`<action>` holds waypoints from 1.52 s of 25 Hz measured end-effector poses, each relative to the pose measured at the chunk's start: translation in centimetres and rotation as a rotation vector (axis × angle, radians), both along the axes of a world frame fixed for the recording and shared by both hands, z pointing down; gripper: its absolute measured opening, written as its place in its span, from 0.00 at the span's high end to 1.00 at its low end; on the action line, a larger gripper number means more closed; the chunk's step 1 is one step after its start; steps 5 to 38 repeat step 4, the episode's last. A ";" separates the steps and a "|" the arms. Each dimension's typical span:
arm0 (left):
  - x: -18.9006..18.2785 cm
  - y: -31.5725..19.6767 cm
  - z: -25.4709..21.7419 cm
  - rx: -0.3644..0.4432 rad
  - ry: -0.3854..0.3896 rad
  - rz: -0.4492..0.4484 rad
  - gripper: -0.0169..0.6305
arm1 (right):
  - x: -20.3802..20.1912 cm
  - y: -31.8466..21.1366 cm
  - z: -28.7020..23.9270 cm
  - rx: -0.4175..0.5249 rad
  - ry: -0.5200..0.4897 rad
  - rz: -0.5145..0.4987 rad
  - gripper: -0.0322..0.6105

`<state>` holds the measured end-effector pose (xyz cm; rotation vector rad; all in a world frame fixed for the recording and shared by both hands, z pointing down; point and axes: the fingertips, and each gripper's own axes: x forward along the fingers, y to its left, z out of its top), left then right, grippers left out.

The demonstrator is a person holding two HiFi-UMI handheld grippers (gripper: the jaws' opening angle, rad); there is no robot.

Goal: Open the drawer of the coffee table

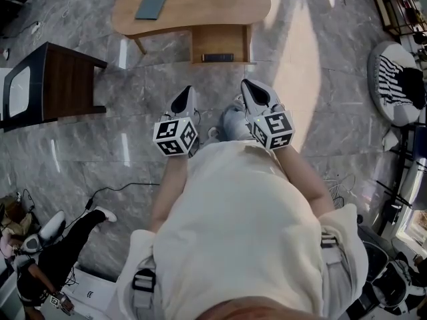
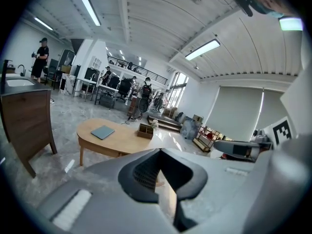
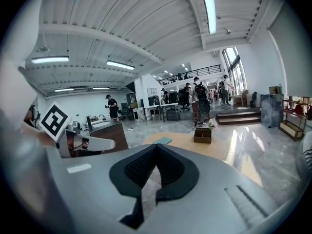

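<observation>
The oval wooden coffee table [image 1: 193, 5] stands ahead of me at the top of the head view. Its drawer [image 1: 219, 42], with a dark handle [image 1: 218, 57], hangs under the top and looks closed. A teal book [image 1: 152, 5] and a small wooden box [image 2: 145, 130] lie on the table. My left gripper [image 1: 188, 90] and right gripper [image 1: 246, 83] are held side by side in front of my body, well short of the table. Both are shut with nothing between the jaws. The left gripper view shows the table [image 2: 114, 141] beyond my shut left gripper [image 2: 160, 150].
A dark wooden cabinet [image 1: 57, 82] with a sink stands on the left. A person [image 1: 47, 252] crouches at the lower left beside a black cable [image 1: 123, 187]. A round striped seat [image 1: 398, 82] is on the right. Grey marble floor [image 1: 320, 65] lies between me and the table.
</observation>
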<state>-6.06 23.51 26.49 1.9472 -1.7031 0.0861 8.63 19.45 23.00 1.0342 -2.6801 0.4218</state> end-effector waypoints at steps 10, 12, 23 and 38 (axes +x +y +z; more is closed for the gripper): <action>0.1 0.0 0.1 0.000 0.014 -0.008 0.97 | -0.1 -0.2 0.0 0.003 0.000 -0.003 0.95; 0.1 0.0 0.1 0.000 0.014 -0.008 0.97 | -0.1 -0.2 0.0 0.003 0.000 -0.003 0.95; 0.1 0.0 0.1 0.000 0.014 -0.008 0.97 | -0.1 -0.2 0.0 0.003 0.000 -0.003 0.95; 0.1 0.0 0.1 0.000 0.014 -0.008 0.97 | -0.1 -0.2 0.0 0.003 0.000 -0.003 0.95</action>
